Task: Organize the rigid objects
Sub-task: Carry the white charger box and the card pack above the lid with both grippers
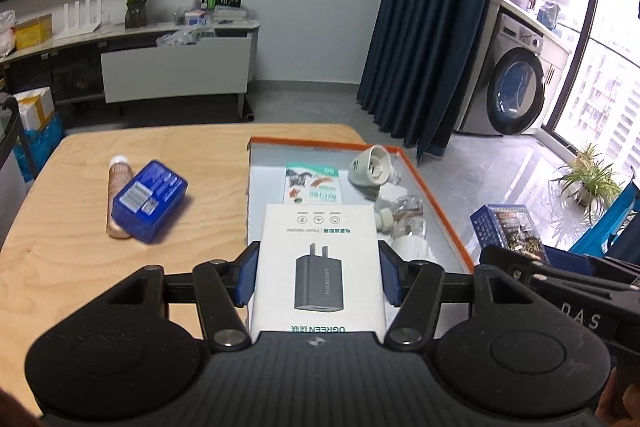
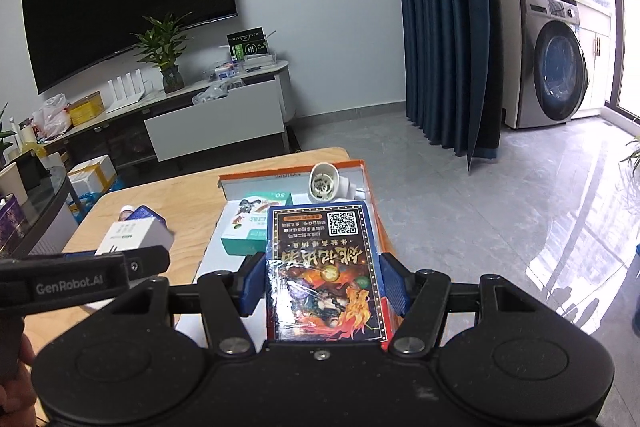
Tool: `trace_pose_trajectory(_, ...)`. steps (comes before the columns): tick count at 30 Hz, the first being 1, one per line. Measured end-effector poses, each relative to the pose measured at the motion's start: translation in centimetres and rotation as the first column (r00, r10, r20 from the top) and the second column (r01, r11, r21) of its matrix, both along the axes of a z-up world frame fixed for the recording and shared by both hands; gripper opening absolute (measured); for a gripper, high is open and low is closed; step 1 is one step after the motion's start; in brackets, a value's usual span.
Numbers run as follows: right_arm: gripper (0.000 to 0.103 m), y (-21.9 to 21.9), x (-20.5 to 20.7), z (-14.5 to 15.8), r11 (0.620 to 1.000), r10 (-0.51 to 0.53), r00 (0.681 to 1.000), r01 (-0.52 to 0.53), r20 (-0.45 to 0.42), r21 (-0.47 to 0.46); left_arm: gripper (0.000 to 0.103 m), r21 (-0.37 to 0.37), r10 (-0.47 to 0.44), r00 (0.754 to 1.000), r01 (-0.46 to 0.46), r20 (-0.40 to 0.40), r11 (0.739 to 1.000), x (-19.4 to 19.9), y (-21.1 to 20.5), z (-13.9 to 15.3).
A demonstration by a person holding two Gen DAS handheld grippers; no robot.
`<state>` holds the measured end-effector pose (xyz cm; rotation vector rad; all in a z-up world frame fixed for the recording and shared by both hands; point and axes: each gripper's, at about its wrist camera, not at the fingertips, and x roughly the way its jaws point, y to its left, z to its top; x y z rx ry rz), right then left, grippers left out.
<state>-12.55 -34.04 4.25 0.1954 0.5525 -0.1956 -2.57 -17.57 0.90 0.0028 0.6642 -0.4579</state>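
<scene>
Table [image 1: 60, 267]: 2 grippers, 2 boxes gripped.

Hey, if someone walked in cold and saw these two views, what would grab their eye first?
Probably the white power adapter box, clamped between the left gripper fingers in the middle of the left wrist view. Next, the blue box with the flame artwork, held the same way by the right gripper. Behind both sits the orange-rimmed tray on the wooden table, already holding several items.
</scene>
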Motion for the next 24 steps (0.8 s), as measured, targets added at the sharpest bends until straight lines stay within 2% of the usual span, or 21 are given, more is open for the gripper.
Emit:
trace_pose_trajectory(8,0.072,0.3,0.4,-0.5,1.0,0.007,1.0,-0.007,-0.013,0.011,0.06,0.002,0.022,1.0,-0.022,-0.013,1.0,0.1,0.0,0.0)
trace_pose_trajectory(24,0.072,0.9,1.1,-0.9,0.999,0.029,0.999,-0.029,-0.032,0.018,0.06,0.001,0.01,0.999,-0.01,-0.031,1.0,0.0,-0.2,-0.3)
